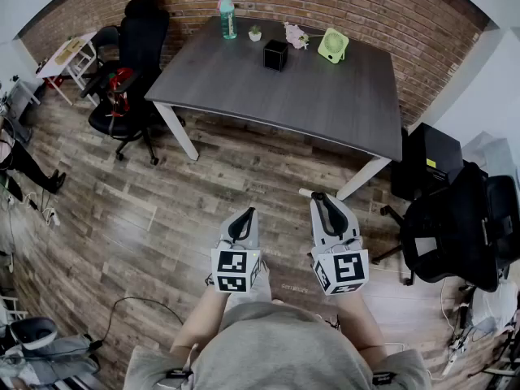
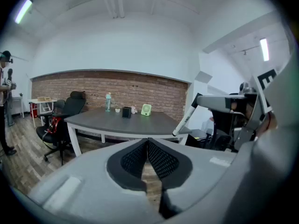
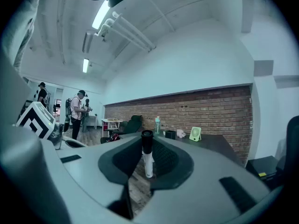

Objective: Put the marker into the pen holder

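Marker (image 3: 148,164): a white pen-shaped marker with a black cap is being clamped crosswise in the right gripper, over the floor and well apart from the table; its white end (image 1: 304,192) is being shown poking out toward the left gripper.
Floor (image 1: 162,218): brown wood-plank flooring is being stood on by the table and the chairs.
Wall (image 1: 366,6): a red brick wall is being seen just behind the table's far edge.
Table (image 1: 325,104): a dark grey rectangular table with white legs is being used to carry the pen holder, fan, bottle and plant.
Chairs: one black wheeled office chair (image 1: 130,71) is being kept by the table's left end, another black chair (image 1: 463,226) near its right corner.
Right gripper (image 1: 322,197): a grey two-jaw gripper with a marker-square cube is being held low before the person, its black pads (image 3: 163,157) being pressed onto the marker.
Left gripper (image 1: 246,214): a matching grey gripper is being held just beside the right one, its meshed pads (image 2: 161,160) being closed against each other with nothing between.
Bottle (image 1: 228,18): a teal plastic bottle is being kept upright at the far left edge.
Fan (image 1: 332,45): a small light-green desk fan is being kept at the far edge, right of the holder.
Pen holder (image 1: 275,55): a black cube-shaped pen holder is being kept upright on the table's far side, between the plant and the fan.
Plant (image 1: 255,33): a tiny potted plant is being kept between the bottle and the pen holder.
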Motion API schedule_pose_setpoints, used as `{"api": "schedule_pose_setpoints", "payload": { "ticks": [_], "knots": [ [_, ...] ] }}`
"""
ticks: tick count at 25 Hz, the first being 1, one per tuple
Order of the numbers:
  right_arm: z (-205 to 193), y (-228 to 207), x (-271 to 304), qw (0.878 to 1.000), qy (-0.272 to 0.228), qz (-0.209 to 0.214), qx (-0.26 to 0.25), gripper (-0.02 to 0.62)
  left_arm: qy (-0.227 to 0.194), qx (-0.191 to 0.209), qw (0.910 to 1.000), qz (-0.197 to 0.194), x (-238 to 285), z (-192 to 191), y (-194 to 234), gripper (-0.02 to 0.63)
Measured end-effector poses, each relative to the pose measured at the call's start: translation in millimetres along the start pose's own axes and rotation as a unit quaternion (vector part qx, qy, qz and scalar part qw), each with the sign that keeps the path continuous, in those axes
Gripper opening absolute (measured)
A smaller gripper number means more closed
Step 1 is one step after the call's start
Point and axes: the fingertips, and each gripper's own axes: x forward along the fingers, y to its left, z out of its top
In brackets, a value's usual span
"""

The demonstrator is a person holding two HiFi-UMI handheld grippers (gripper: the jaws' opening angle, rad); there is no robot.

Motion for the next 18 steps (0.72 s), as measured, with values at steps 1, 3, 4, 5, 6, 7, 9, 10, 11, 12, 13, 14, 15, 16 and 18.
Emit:
{"api": "schedule_pose_setpoints", "payload": {
  "ticks": [1,3,4,5,6,7,9,10,11,12,13,14,15,16,18],
  "knots": [
    [-0.7,5.6,-19.3,1.0,0.001,0.003,-0.002,0.071,0.004,-0.002,1.0,0.0,-16.1,-8.0,-11.5,0.017],
    [-2.1,15.5,-56.1,1.0,0.005,0.007,-0.002,0.071,0.013,-0.004,0.9999,0.003,-47.0,-23.2,-31.9,0.017],
    [-2.7,19.5,-72.6,1.0,0.007,0.008,-0.001,0.071,0.017,-0.004,0.9998,0.005,-61.1,-29.4,-39.8,0.017],
    [-3.1,23.0,-87.3,1.0,0.008,0.008,0.001,0.071,0.02,-0.004,0.9998,0.007,-73.9,-34.1,-46.1,0.017],
    [-3.4,26.4,-100.2,1.0,0.01,0.009,0.002,0.071,0.021,-0.004,0.9997,0.009,-85.7,-37.3,-50.9,0.017],
    [-3.7,30.2,-111.1,1.0,0.011,0.009,0.004,0.071,0.02,-0.006,0.9997,0.011,-96.4,-39.4,-54.0,0.017],
    [-4.0,39.1,-127.0,1.0,0.01,0.011,0.006,0.071,0.016,-0.007,0.9997,0.015,-114.9,-40.9,-56.5,0.017],
    [-3.7,44.2,-132.6,1.0,0.009,0.013,0.007,0.071,0.013,-0.006,0.9998,0.017,-122.9,-41.2,-56.8,0.017],
    [-3.4,49.5,-137.4,1.0,0.008,0.015,0.008,0.071,0.012,-0.005,0.9998,0.018,-130.1,-41.8,-56.9,0.017],
    [-3.2,54.4,-141.8,1.0,0.008,0.018,0.009,0.071,0.011,-0.003,0.9998,0.019,-136.6,-42.7,-57.1,0.017],
    [-3.0,58.8,-145.8,1.0,0.007,0.02,0.011,0.071,0.01,-0.002,0.9997,0.02,-142.3,-43.6,-57.4,0.017],
    [-2.5,62.3,-149.5,1.0,0.005,0.023,0.012,0.071,0.009,-0.002,0.9997,0.021,-147.2,-44.3,-57.8,0.017],
    [-1.7,65.1,-152.9,1.0,0.004,0.024,0.014,0.071,0.007,-0.002,0.9997,0.021,-151.5,-44.8,-58.3,0.017],
    [-0.8,67.4,-156.0,1.0,0.003,0.024,0.015,0.071,0.005,-0.003,0.9998,0.021,-155.4,-45.4,-58.9,0.017],
    [0.7,70.8,-161.7,1.0,0.0,0.024,0.013,0.071,0.003,-0.004,0.9998,0.02,-162.1,-47.3,-61.2,0.017]
  ]
}}
